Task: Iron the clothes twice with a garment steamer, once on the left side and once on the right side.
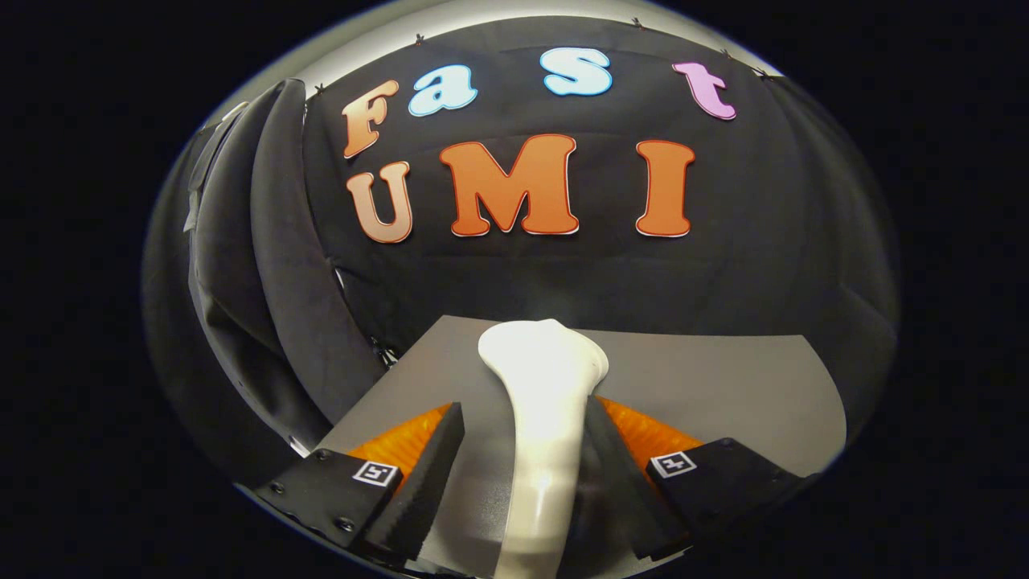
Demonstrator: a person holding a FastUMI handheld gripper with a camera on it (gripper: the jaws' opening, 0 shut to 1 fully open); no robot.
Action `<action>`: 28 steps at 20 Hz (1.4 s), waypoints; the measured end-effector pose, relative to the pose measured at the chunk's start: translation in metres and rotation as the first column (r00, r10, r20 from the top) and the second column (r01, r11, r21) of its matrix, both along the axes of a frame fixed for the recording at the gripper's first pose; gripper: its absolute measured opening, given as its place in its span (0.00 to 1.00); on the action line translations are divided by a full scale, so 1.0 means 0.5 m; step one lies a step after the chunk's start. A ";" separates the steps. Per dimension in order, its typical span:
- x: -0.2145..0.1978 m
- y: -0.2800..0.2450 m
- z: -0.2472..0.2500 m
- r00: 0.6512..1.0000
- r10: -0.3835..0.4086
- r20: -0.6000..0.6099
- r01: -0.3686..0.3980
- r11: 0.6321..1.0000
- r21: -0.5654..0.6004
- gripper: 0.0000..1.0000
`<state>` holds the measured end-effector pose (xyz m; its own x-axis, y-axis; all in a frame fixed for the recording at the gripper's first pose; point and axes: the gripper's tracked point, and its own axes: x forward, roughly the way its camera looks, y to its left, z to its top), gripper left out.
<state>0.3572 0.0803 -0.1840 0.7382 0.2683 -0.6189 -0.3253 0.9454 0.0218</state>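
1. White, smooth plastic forms the garment steamer (547, 418); judge it rigid and likely slippery.
2. Note its position: the handle runs between the fingers of the claw (522, 474), and the flared head sits just beyond them, above the grey counter (723, 378).
3. Check the claw: it is partly open. The right finger (619, 474) lies against the handle; the left finger (426, 474) stands apart, so no firm grip yet.
4. Take hold on the narrow handle, below the head.
5. Expect top-heavy weight; clamp squarely.
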 end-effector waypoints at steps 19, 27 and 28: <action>-0.049 -0.026 -0.014 1.000 -0.004 0.007 0.003 0.998 0.055 0.45; -0.116 -0.015 0.113 0.965 -0.020 0.260 -0.021 0.988 0.152 0.45; -0.134 -0.010 0.132 0.958 -0.027 0.285 -0.021 0.986 0.165 0.45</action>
<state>0.2902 0.0752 -0.1181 0.8782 0.3461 -0.3301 -0.3378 0.9374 0.0842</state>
